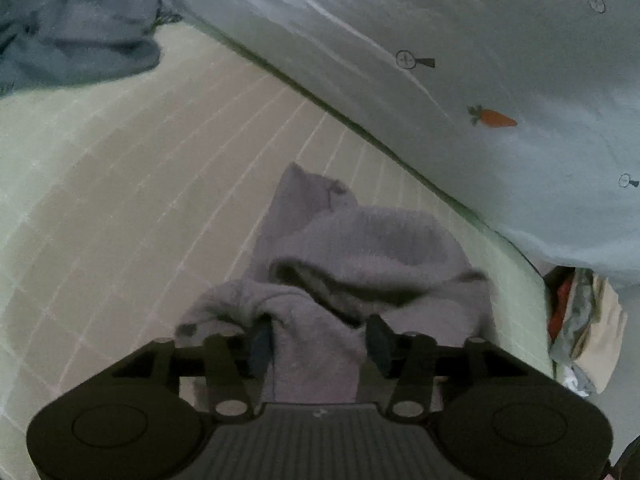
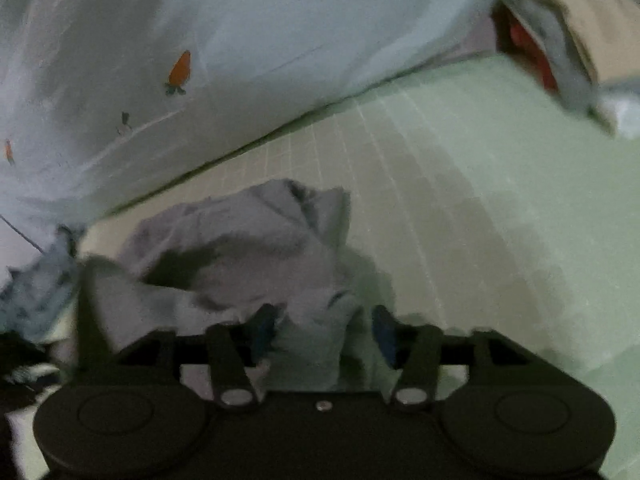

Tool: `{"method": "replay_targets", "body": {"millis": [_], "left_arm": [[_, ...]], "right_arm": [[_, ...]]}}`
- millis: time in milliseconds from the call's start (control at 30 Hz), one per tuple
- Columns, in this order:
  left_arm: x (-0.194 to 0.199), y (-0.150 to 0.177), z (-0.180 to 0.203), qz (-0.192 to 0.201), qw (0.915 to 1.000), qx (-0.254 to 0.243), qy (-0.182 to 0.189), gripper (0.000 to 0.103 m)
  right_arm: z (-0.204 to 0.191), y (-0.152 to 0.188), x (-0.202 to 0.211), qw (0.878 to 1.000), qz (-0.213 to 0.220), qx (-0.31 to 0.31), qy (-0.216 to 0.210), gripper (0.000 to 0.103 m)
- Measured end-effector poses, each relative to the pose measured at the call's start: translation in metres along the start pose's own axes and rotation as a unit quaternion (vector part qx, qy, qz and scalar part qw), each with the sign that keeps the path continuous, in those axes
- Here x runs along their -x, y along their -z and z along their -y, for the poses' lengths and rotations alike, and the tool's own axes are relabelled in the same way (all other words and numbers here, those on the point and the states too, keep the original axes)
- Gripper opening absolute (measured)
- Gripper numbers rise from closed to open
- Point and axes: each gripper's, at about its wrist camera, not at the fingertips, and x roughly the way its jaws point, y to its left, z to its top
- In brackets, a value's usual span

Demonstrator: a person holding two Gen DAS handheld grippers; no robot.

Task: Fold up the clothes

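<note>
A crumpled grey fleece garment (image 1: pixel 360 248) lies on a pale green checked bed sheet (image 1: pixel 140 200). My left gripper (image 1: pixel 318 340) has its jaws apart around a fold of the garment, the cloth filling the gap between the fingers. In the right wrist view the same grey garment (image 2: pixel 240 248) lies bunched on the sheet (image 2: pixel 480 200). My right gripper (image 2: pixel 324 332) also has its jaws apart with a bunch of the cloth between them. Whether either gripper pinches the cloth firmly is hard to tell.
A light blue quilt with carrot prints (image 1: pixel 480 60) lies along the far side of the bed; it also shows in the right wrist view (image 2: pixel 160 40). A blue-grey garment pile (image 1: pixel 80 32) sits at far left. Mixed clothes (image 1: pixel 580 320) lie at the right bed edge.
</note>
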Motion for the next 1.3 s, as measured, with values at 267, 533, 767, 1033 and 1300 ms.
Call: {"method": "replay_targets", "body": {"millis": [267,533,767,1033,1300], "left_arm": [[0.009,0.017,-0.025,-0.029,0.9955,0.084,0.034,0.055],[0.007,0.023,-0.028,-0.044,0.9921,0.107,0.049,0.056],[0.005,0.031,-0.041,-0.063,0.9803,0.165,0.089,0.058],[-0.002,0.029,-0.053,-0.049,0.9691,0.207,0.124,0.012],[0.036,-0.029,-0.041,0.035,0.9564,0.214,0.196,0.011]], "right_arm": [[0.017,0.029,0.017,0.990,-0.047,-0.125,-0.039,0.064],[0.019,0.034,0.030,0.983,-0.046,-0.171,-0.057,0.065],[0.029,0.048,0.021,0.965,-0.088,-0.227,-0.096,0.068],[0.024,0.046,0.009,0.956,-0.091,-0.210,-0.181,0.003],[0.035,-0.026,0.046,0.945,0.024,-0.217,-0.242,0.003]]}}
